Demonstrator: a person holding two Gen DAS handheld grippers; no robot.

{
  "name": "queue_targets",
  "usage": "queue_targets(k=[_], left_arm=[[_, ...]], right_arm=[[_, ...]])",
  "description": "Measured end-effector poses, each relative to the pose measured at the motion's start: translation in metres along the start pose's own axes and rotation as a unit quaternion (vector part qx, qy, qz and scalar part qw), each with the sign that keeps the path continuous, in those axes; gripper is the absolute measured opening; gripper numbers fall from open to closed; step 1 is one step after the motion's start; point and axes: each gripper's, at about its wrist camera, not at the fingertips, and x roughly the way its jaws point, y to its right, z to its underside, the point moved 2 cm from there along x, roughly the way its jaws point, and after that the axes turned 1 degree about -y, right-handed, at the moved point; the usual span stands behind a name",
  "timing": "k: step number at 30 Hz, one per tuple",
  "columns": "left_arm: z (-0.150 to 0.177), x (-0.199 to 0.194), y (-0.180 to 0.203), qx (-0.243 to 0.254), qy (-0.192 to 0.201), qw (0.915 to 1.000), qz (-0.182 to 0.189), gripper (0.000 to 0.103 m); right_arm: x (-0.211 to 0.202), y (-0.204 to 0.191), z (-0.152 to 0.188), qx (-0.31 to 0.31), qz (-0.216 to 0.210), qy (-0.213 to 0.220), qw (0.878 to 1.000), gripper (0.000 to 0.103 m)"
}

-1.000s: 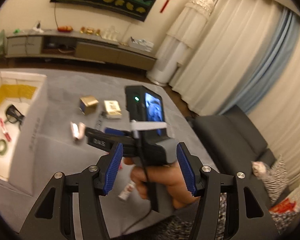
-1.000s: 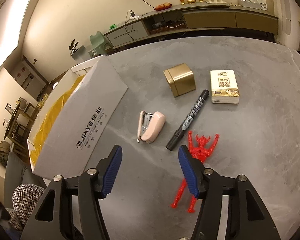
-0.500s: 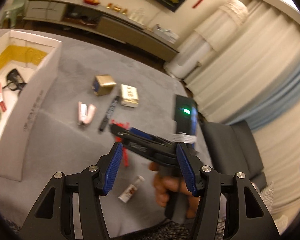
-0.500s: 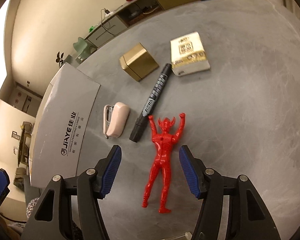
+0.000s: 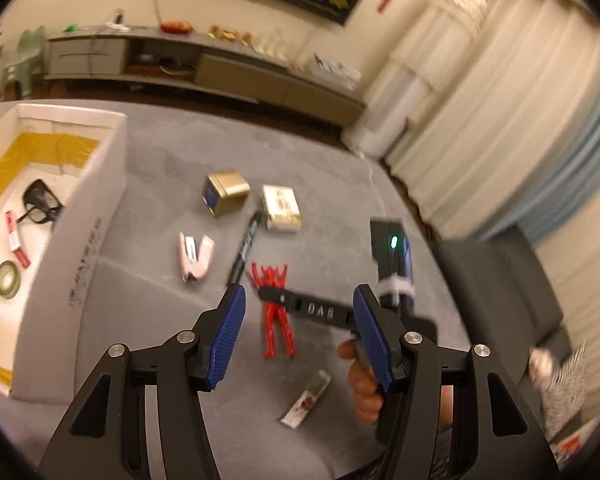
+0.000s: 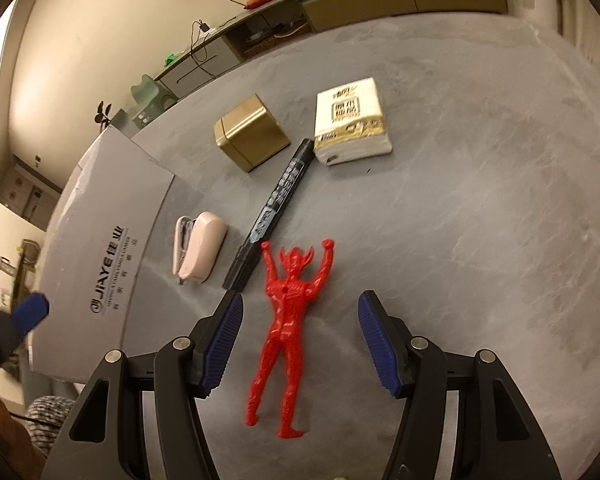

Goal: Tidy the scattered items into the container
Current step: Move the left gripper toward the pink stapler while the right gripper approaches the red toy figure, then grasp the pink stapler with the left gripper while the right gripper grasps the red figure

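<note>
Your right tool [image 6: 300, 338] hangs open over the red figure [image 6: 286, 322].
The figure lies flat on the grey desk [image 6: 480, 220] at lower centre, between the pads; your left tool [image 5: 300, 334] is open too, the white box [image 5: 96, 216] at left.

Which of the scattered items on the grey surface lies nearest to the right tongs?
The red toy figure: its legs lie between the open right tongs. The black marker, pink stapler, gold tin and tissue pack lie farther ahead.
</note>
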Motion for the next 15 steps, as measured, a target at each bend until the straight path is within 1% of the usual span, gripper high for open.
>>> queue_targets(k=[3,6,8,12,15], left_arm=[[-0.003,0.012,-0.013,-0.003,-0.004,0.9996,-0.029,0.059],[-0.010,0.023,-0.033,-0.012,0.000,0.9978,-0.066,0.059],[-0.012,0.032,-0.041,-0.014,-0.005,0.9968,-0.078,0.059],[-0.014,0.051,-0.057,-0.016,-0.011,0.9928,-0.118,0.059],[-0.013,0.067,-0.061,-0.010,-0.023,0.9914,-0.129,0.059]], right_arm=[[0.005,-0.004,0.000,-0.013,0.004,-0.001,1.000,0.061],[0.010,-0.007,0.001,-0.029,0.009,-0.002,1.000,0.061],[0.013,-0.012,0.002,-0.051,0.021,0.001,0.998,0.061],[0.018,-0.023,0.006,-0.102,0.053,0.010,0.993,0.061],[0.018,-0.026,0.010,-0.127,0.068,0.014,0.989,0.058]])
